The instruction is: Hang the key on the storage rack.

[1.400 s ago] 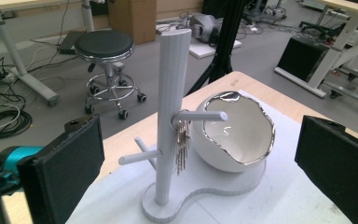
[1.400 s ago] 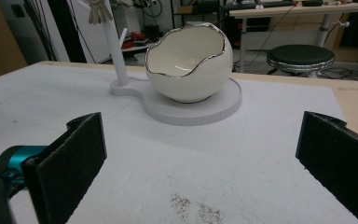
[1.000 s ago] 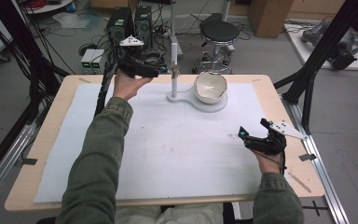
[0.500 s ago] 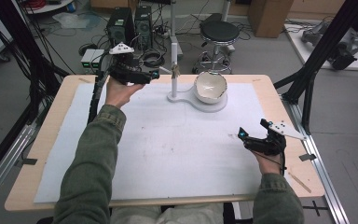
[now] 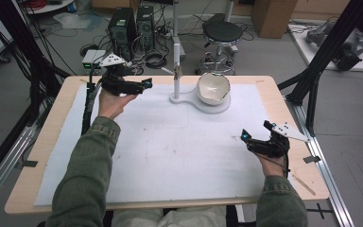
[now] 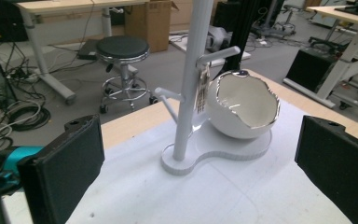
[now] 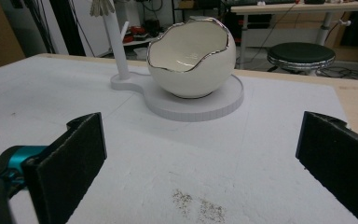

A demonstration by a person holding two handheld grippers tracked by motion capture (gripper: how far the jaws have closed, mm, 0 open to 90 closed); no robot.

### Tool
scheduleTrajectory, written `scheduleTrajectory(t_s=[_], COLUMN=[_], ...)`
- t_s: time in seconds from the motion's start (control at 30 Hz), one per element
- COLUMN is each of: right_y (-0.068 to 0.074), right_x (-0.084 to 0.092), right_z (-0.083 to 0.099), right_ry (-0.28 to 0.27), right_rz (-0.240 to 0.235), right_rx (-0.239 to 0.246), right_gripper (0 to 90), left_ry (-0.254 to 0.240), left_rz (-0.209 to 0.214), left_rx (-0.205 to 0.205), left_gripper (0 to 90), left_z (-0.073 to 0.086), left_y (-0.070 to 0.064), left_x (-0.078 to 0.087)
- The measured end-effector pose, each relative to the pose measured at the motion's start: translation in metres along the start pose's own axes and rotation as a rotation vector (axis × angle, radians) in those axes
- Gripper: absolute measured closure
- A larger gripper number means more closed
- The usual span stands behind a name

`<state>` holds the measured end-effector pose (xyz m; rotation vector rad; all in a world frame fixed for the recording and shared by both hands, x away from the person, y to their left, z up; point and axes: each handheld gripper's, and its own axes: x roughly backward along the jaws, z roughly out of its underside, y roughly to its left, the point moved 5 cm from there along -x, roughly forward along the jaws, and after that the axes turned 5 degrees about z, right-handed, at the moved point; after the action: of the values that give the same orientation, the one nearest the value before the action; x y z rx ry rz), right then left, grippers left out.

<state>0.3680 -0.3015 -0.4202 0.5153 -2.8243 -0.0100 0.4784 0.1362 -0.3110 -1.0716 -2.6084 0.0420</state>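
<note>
My left gripper [image 6: 200,186] has its jaws spread wide with nothing between them, and I'm looking past them at the white stand [image 6: 191,84] with its pegs and paper tag [image 6: 202,88], the eggshell-shaped bowl [image 6: 242,105] sitting on its base just beside the post.

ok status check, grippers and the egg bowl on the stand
Left gripper open, empty, facing the stand. Right gripper open, empty. Egg bowl upright on base. Nothing between.
</note>
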Motion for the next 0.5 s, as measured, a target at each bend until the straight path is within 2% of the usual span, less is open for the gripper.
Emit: scheduleTrajectory(t_s=[0.2, 0.3, 0.5], right_y=[0.0, 0.0, 0.001], right_x=[0.001, 0.0, 0.0], right_z=[0.0, 0.0, 0.0], right_ry=[0.001, 0.0, 0.003], right_rz=[-0.001, -0.001, 0.0], right_rx=[-0.005, -0.003, 0.001], right_gripper=[0.6, 0.6, 0.6], left_ry=[-0.009, -0.011, 0.028], left_rz=[-0.02, -0.009, -0.023], left_rx=[0.015, 0.031, -0.007], left_gripper=[1.7, 1.7, 1.7], left_z=[0.011, 0.018, 0.027], left_y=[0.005, 0.006, 0.002], left_x=[0.013, 0.018, 0.023])
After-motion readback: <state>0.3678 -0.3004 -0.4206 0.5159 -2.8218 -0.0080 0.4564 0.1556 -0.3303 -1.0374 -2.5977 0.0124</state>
